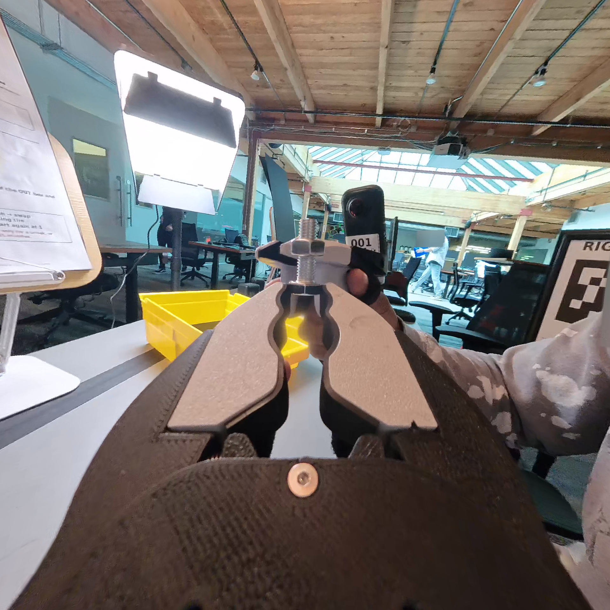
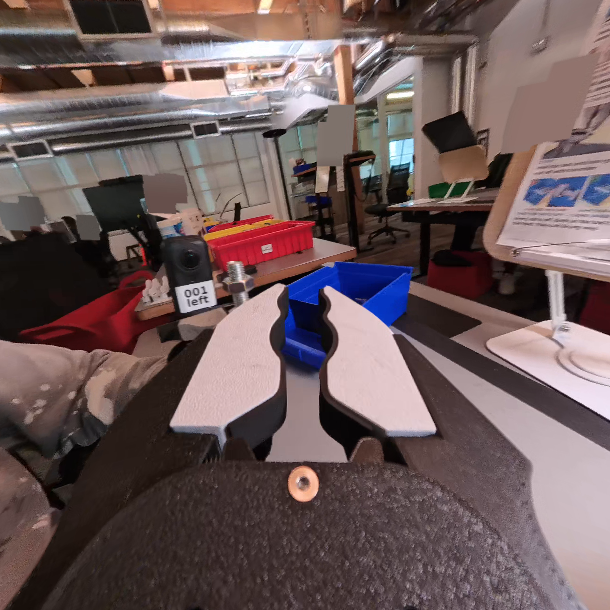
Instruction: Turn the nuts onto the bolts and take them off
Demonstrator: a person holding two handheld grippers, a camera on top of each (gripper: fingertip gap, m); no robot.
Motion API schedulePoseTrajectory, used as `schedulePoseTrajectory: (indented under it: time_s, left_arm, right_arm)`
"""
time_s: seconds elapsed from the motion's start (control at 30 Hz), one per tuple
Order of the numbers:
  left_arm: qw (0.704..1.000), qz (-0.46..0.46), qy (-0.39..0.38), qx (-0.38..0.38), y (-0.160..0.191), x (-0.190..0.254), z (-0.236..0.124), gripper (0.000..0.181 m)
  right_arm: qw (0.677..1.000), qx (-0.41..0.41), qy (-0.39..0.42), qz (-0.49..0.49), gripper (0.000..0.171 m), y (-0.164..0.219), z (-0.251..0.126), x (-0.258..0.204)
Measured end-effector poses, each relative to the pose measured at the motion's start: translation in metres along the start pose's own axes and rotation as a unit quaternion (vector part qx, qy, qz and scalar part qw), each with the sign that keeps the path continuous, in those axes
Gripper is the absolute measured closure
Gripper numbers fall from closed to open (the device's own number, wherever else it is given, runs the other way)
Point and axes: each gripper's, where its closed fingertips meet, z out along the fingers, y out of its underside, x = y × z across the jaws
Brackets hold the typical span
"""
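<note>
The left gripper (image 1: pixel 305 292) is pressed together on the head of the bolt (image 1: pixel 306 267), holding it upright above the desk (image 1: pixel 49 478); the threaded shank points at the ceiling. The nut (image 1: pixel 303 246) sits partway up the threads, with bare thread showing above and below it.

The right gripper (image 2: pixel 303 290) comes in from the other side with its fingers (image 2: pixel 237 356) apart and nothing between them. In the right wrist view, bolt and nut stand just beside the outer edge of one fingertip, not in the gap. From the left wrist view those grey fingers lie level with the nut and close behind it; whether they touch it I cannot tell. A hand (image 1: pixel 359 284) in a dark glove grips that tool, and a pale mottled sleeve (image 1: pixel 495 379) runs back from it.

Farther along the desk are a yellow bin (image 1: pixel 185 307) on one side and a blue bin (image 2: pixel 379 284) on the other; a clipboard stand (image 1: pixel 33 198) with printed sheets rises at the desk's edge. Beyond it a bright lamp panel (image 1: pixel 178 132) stands on a pole. Red bins (image 2: pixel 264 241) rest on another table deeper in the room, among chairs and other desks.
</note>
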Motion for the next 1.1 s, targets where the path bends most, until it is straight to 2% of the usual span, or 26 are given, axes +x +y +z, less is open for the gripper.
schedulePoseTrajectory:
  time_s: [0.2,0.33,0.37,0.43,0.63,0.73,0.8,0.83,1.0,1.1]
  left_arm:
    - [1.0,-0.005,-0.008,-0.006,0.005,-0.003,0.001,0.163]
    - [1.0,-0.004,-0.008,-0.007,0.005,-0.002,0.001,0.163]
    - [1.0,-0.007,0.003,-0.001,0.002,0.0,0.0,0.163]
    - [1.0,0.008,0.0,-0.003,-0.001,0.002,0.001,0.163]
    - [1.0,-0.003,-0.005,-0.008,0.005,0.0,0.002,0.164]
    - [1.0,-0.006,-0.006,-0.009,0.004,0.0,0.002,0.163]
    - [1.0,-0.014,-0.001,0.002,0.0,-0.001,-0.001,0.163]
    - [1.0,-0.008,-0.002,0.001,-0.001,-0.001,-0.001,0.163]
    - [1.0,-0.003,-0.005,-0.006,0.003,-0.001,0.001,0.163]
    - [1.0,0.002,-0.004,-0.011,0.006,0.002,0.003,0.163]
  right_arm:
    - [0.998,-0.01,-0.054,-0.011,0.135,0.003,0.005,-0.025]
    - [0.999,-0.018,-0.045,-0.01,0.134,0.006,0.007,-0.022]
    - [1.0,-0.013,-0.02,-0.004,0.152,0.003,0.004,-0.012]
    - [1.0,0.008,0.009,-0.007,0.156,-0.003,-0.003,0.003]
    - [0.998,-0.013,-0.06,-0.018,0.132,0.003,0.007,-0.03]
    - [0.998,-0.015,-0.047,-0.024,0.134,0.004,0.008,-0.025]
    - [1.0,-0.004,-0.012,-0.01,0.152,-0.001,0.003,-0.009]
    - [1.0,0.007,0.001,-0.013,0.152,-0.004,-0.001,-0.002]
    - [0.998,-0.003,-0.053,-0.022,0.134,-0.002,0.002,-0.025]
    - [0.998,-0.014,-0.049,-0.029,0.134,0.004,0.007,-0.028]
